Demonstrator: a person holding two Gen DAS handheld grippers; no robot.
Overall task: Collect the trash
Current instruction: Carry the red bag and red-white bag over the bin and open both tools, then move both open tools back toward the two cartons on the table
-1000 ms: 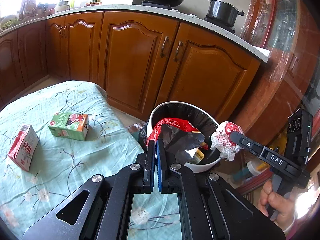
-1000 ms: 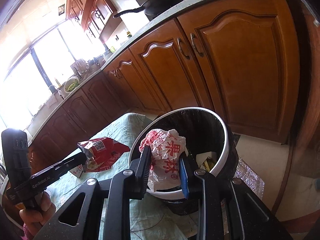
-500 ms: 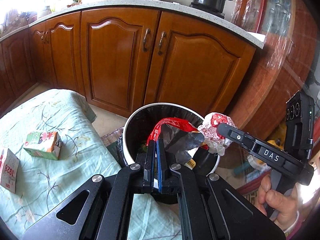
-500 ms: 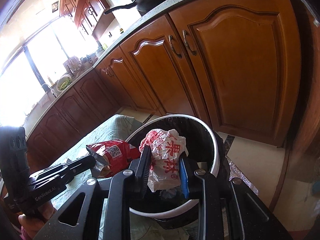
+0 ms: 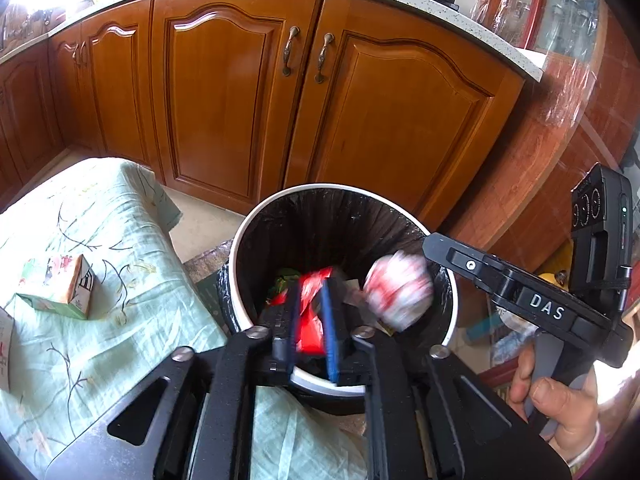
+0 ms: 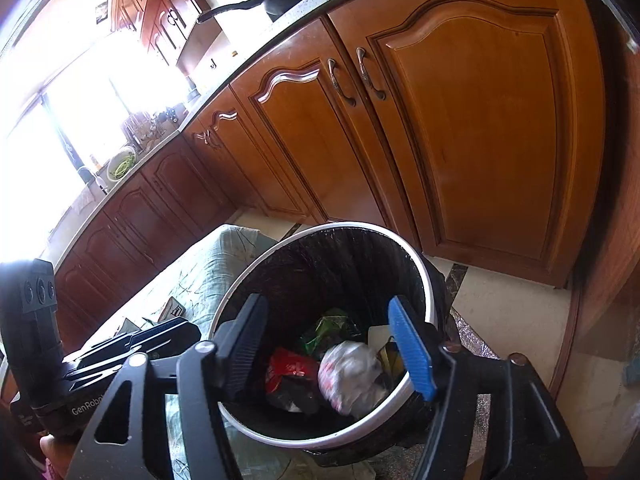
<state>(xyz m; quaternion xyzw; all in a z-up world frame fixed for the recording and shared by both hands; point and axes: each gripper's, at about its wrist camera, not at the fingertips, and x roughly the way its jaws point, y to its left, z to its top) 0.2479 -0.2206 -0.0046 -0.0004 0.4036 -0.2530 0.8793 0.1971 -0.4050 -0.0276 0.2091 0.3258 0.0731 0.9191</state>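
Bin: we hold both grippers over the black-lined bin (image 6: pixel 420 280) that stands on the floor against the desk (image 5: pixel 120 320); a moment ago we were still carrying the trash toward it, and now both pieces are going in.

Right gripper (image 6: pixel 332 344): its jaws have just been opening and now stand wide apart with nothing between them. The white crumpled bag (image 6: pixel 352 376) they gripped half a second ago is blurred below them, inside the bin.

Left gripper (image 5: pixel 314 320): its jaws have just been opening and stand only a little apart. The red wrapper (image 5: pixel 310 328) shows between them, blurred; we judge that it is slipping free, though we cannot tell whether a pad still touches it.

Meaning for the task: we judge that these two pieces are as good as binned.

Left to collect: a green carton (image 5: pixel 60 292) lies on the desk, well apart from the bin, and a second carton (image 5: pixel 4 348) shows at the left edge of the left view.
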